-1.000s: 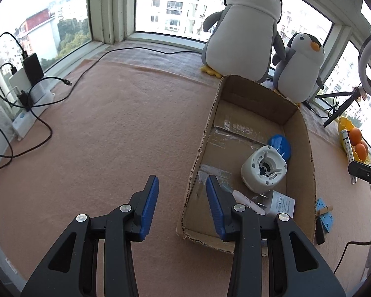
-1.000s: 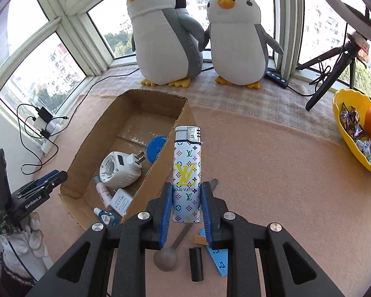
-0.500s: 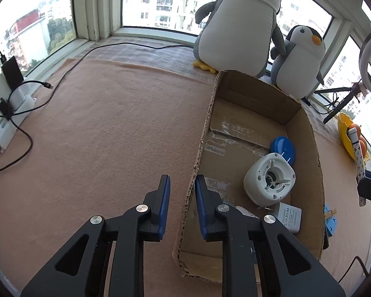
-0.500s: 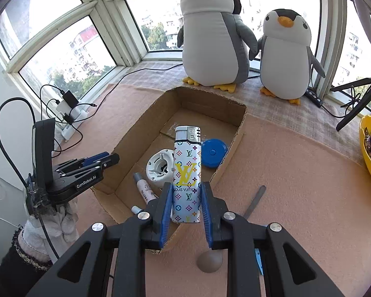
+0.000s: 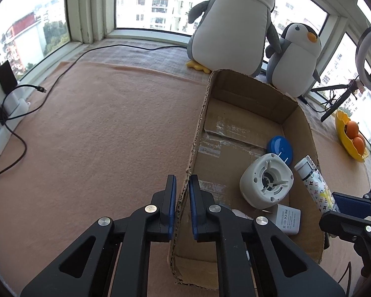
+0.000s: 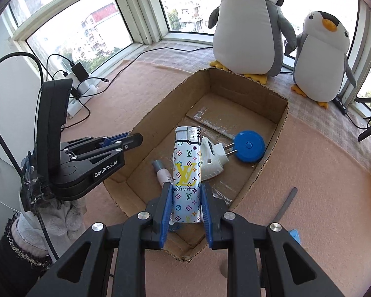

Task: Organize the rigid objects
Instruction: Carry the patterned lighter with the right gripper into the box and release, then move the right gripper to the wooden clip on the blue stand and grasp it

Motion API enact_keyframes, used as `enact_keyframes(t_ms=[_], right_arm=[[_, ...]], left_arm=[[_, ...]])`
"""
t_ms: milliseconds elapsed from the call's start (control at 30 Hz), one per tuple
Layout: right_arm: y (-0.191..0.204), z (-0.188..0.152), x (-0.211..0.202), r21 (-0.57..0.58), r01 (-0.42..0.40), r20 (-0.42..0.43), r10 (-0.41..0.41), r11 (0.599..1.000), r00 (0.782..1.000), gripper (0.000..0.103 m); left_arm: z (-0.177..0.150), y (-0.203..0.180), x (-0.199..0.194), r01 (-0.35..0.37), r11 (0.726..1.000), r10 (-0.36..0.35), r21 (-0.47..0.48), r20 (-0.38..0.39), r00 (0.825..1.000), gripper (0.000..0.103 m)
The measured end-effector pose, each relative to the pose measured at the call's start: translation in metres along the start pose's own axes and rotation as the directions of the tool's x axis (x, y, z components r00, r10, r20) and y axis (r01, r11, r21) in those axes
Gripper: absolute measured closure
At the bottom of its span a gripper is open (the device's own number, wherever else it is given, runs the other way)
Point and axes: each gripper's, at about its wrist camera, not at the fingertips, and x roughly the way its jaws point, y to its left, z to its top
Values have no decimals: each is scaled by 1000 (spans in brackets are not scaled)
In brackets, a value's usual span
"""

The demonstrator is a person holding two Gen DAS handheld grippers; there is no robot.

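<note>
Both tools are now working at the box (image 5: 237, 123): the left tool (image 5: 182, 193) has just been closing and is pinching the box's near wall, bracing it, while the right tool (image 6: 186, 206) is carrying the lighter (image 6: 186, 175), clamped upright, in over the box's near corner at frame centre. Dropping it in looks next. Crowding the landing spot are a tube (image 6: 162, 173), a white plug (image 6: 211, 158) and a blue disc (image 6: 248, 146). Beyond, two penguins (image 6: 249, 24) are sitting at the upper right.
</note>
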Motion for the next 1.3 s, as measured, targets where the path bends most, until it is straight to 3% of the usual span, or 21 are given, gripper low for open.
enact_keyframes(t_ms=[100,167,567,900,1033,1300], right_arm=[[3,-1,0,-5,-4,0,4,1000,1000,74],[4,-2,-4,-6,-2,20,3,1000,1000,56],[-25,-7,-26,55,4,57,-7,998,998,51],[-77,-18,-54,155,48,87,-62,987,994,51],[-99,-25,-59,203,66,78,-84,977,993,51],[-126,-40,-59,221,92,39,-103,971,994,51]], left_arm=[[0,0,0,0,1000,0,0,0,1000,94],[0,0,0,-2,1000,2,-1,0,1000,94],[0,-2,0,-19,1000,19,-2,0,1000,94],[1,-4,-2,-29,1000,29,-7,-8,1000,94],[1,-7,-8,-36,999,36,6,4,999,84],[1,-8,-23,-57,998,57,8,26,998,78]])
